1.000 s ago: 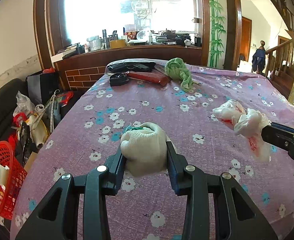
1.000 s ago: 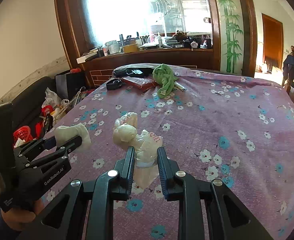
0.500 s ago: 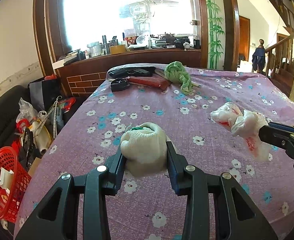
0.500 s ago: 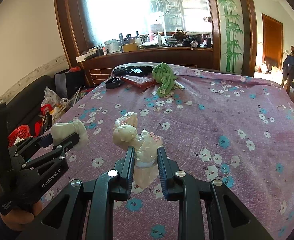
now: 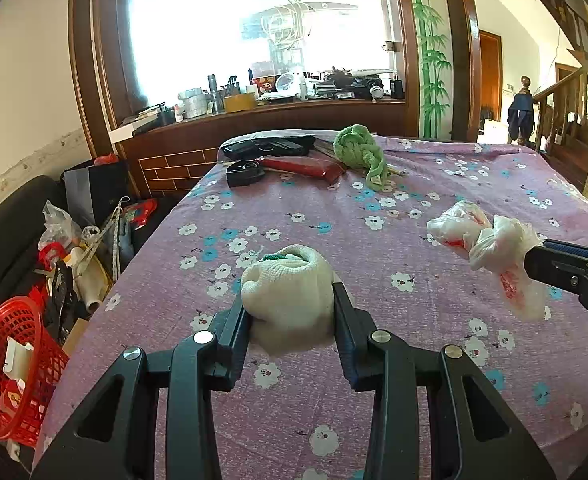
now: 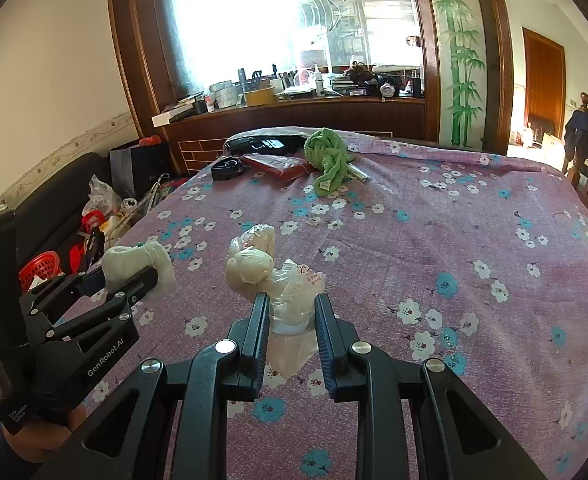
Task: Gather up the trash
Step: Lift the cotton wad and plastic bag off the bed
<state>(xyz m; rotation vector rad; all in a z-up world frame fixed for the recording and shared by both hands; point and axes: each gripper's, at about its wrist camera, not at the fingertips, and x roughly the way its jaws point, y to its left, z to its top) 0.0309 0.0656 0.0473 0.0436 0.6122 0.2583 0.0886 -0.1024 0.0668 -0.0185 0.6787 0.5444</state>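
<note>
Floral purple tablecloth (image 5: 433, 200) spans the view. Red mesh basket (image 5: 10, 364) sits low beside the table. Left gripper (image 5: 290, 308) clamps a white cloth wad (image 5: 288, 292); right gripper (image 6: 292, 312) pinches a knotted plastic bag (image 6: 290, 284), both held above the cloth.

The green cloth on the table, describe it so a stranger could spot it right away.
Start at the purple flowered tablecloth and look to its far end. There the green cloth lies bunched beside a red packet, the only bright green, knotted-looking fabric among dark flat items.
</note>
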